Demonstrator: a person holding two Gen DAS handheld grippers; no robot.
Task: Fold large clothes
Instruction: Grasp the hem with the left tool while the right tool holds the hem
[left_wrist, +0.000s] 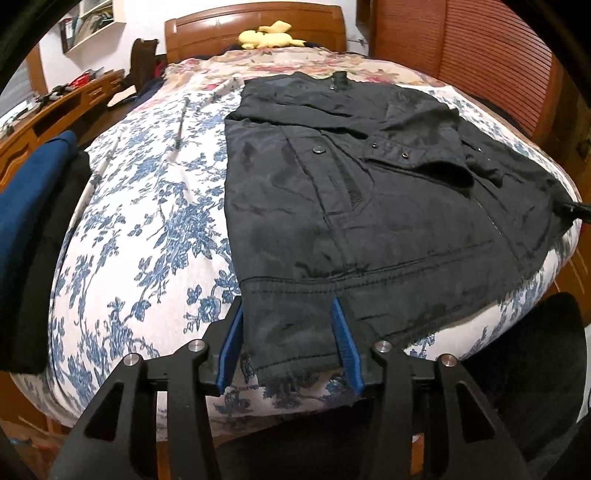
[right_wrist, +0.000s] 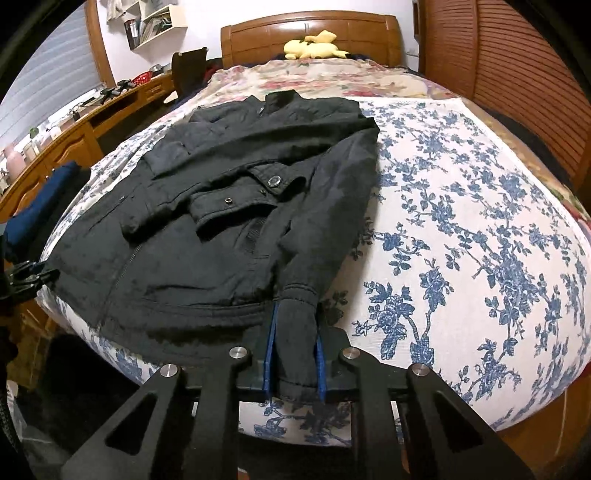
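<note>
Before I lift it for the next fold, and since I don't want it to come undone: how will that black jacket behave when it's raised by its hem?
The black jacket will probably sag and drape: it lies limp, creased, with one sleeve loose across the front, so that may slide off. Its thick hem looks fairly heavy. The left tongs and right tongs hold separate spots, so the middle may droop.

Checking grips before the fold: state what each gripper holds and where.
Left gripper holds the black jacket by its hem corner. Right gripper holds the jacket's sleeve cuff.
</note>
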